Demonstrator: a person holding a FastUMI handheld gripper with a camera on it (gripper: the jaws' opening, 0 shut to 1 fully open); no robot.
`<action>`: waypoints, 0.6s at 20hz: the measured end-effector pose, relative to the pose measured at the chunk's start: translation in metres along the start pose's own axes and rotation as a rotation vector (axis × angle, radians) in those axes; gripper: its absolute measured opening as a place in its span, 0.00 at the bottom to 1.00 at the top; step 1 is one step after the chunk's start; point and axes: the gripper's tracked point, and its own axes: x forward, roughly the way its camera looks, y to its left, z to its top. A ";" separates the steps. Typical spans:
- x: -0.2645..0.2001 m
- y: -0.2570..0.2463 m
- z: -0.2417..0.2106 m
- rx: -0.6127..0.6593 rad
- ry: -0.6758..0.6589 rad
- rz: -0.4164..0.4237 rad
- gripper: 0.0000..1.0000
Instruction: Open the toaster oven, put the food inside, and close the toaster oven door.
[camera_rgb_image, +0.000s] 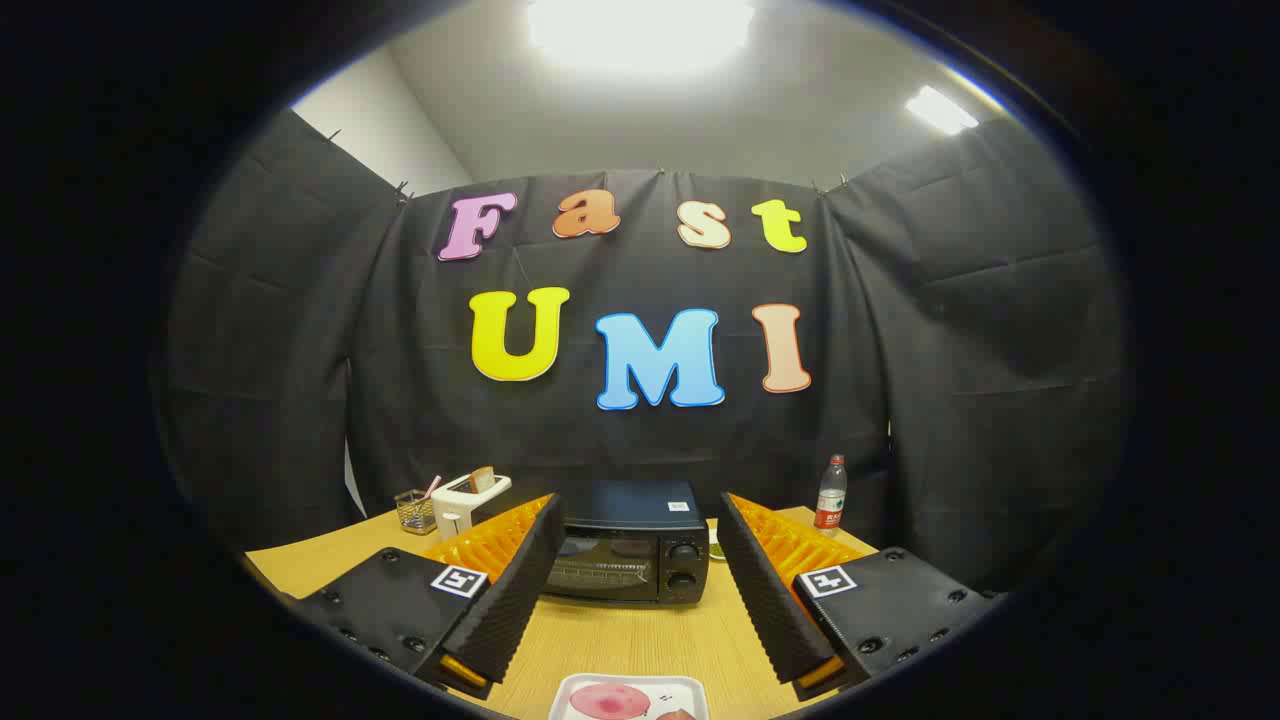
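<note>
Hovering with jaws apart, the gripper (640, 560) faces one shut toaster oven (630, 545), one tray (628, 697).

The white tray (600, 690) with pink food (608, 700) is cut off at the bottom, the left finger (510, 590) hides the toaster oven's (630, 555) left end, the right finger (770, 590) covers most of a green thing (716, 548), and the bottle's (830, 495) label is too small to read.

Water bottle (830, 494), white toaster (468, 503) (bread inside), wire basket (414, 511).
</note>
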 end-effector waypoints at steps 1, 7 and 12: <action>0.000 0.000 0.000 -0.004 0.001 0.003 0.97; -0.002 0.007 0.007 -0.002 -0.014 0.026 0.97; -0.002 0.011 0.008 0.002 -0.014 0.033 0.97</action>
